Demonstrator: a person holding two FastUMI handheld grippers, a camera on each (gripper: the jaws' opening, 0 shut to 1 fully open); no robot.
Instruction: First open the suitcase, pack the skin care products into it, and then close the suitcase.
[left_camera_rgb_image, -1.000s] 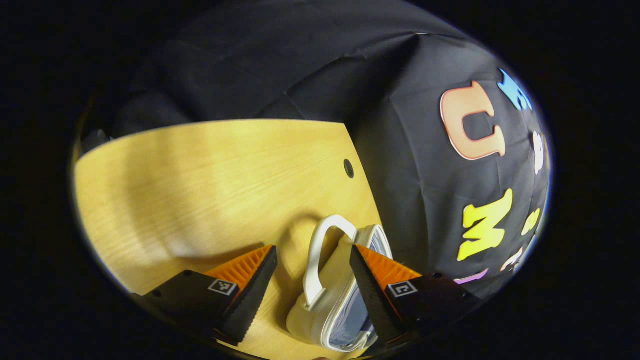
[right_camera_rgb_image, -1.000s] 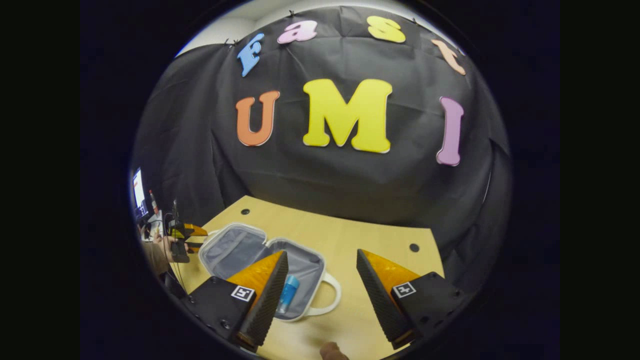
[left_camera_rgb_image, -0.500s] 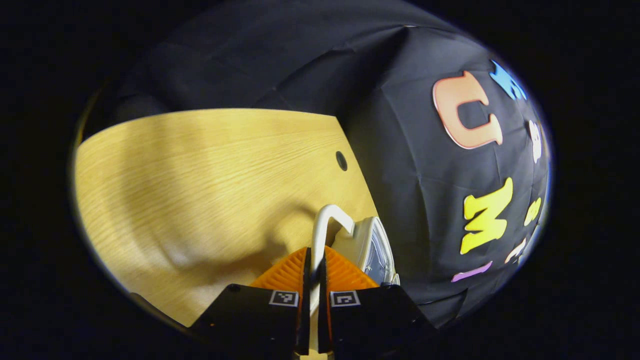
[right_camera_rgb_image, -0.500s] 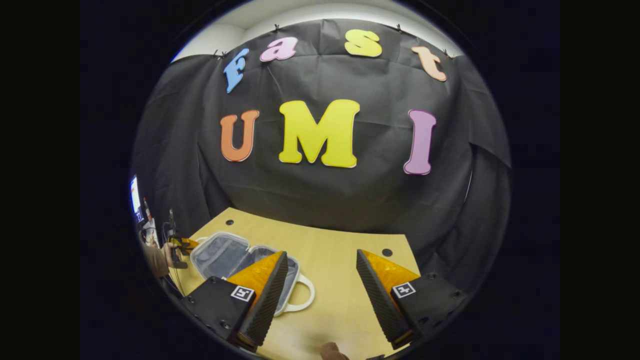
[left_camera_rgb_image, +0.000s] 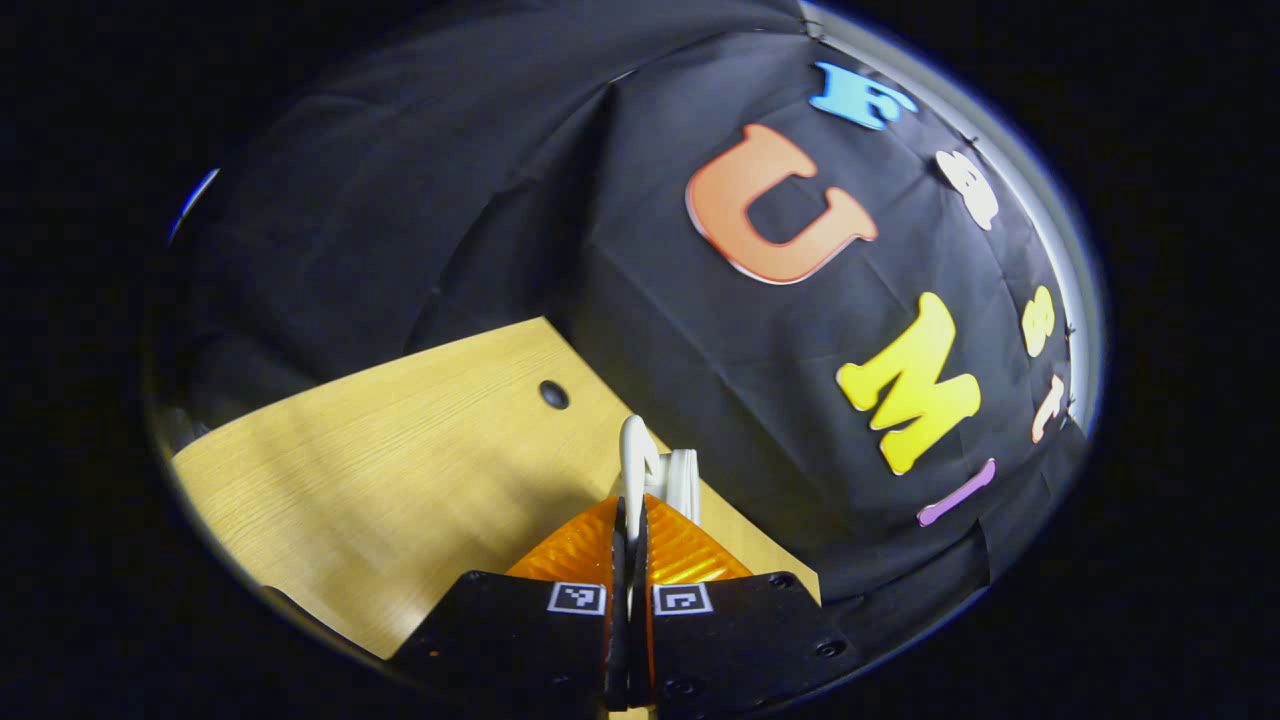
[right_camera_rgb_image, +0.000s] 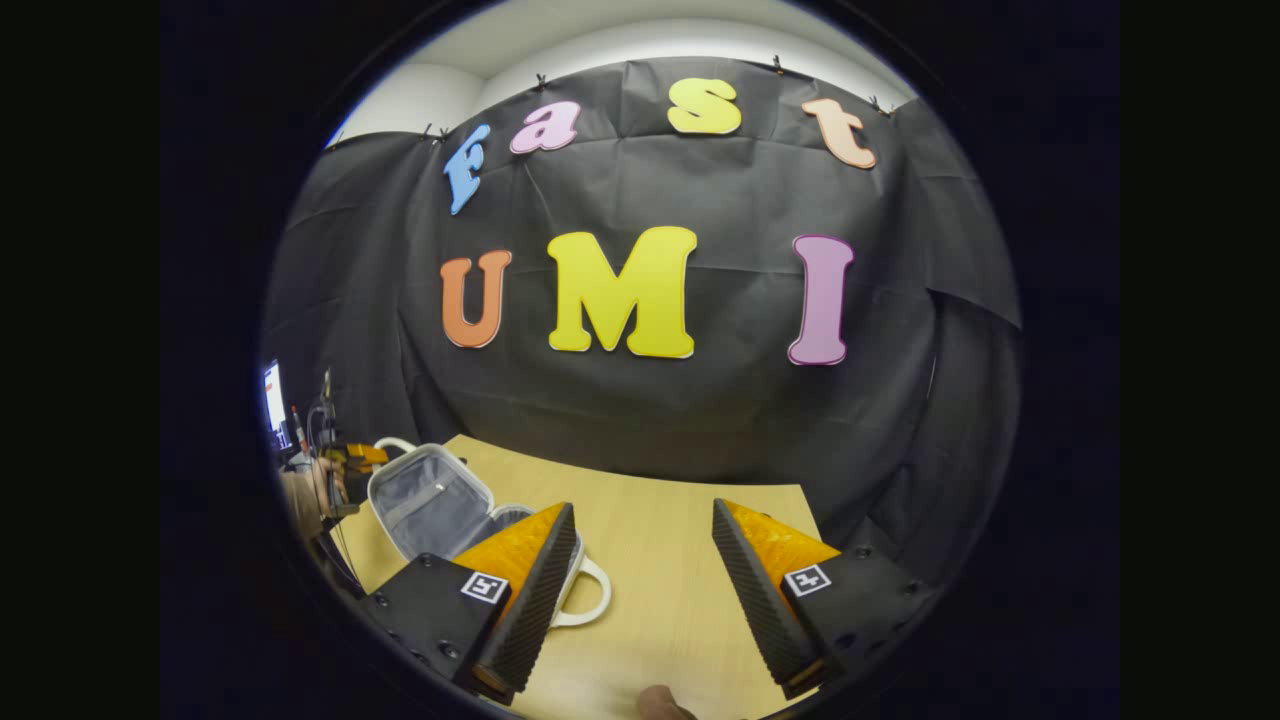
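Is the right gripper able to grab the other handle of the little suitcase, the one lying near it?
Probably yes. The right gripper is open, and the near handle lies on the table just beside its finger with nothing over it. The left gripper holds the far handle, lifting the lid.

Left gripper view: close over the table (left_camera_rgb_image: 400, 470), tilted, facing the far-left corner, pressed up against the suitcase handle (left_camera_rgb_image: 634, 462). Right gripper view: higher, farther back, level, facing the wall head-on across the table (right_camera_rgb_image: 660, 560). Shared: table, wall, suitcase (right_camera_rgb_image: 425, 500), probably its handle; right gripper view also catches the left gripper (right_camera_rgb_image: 350, 458) far left.
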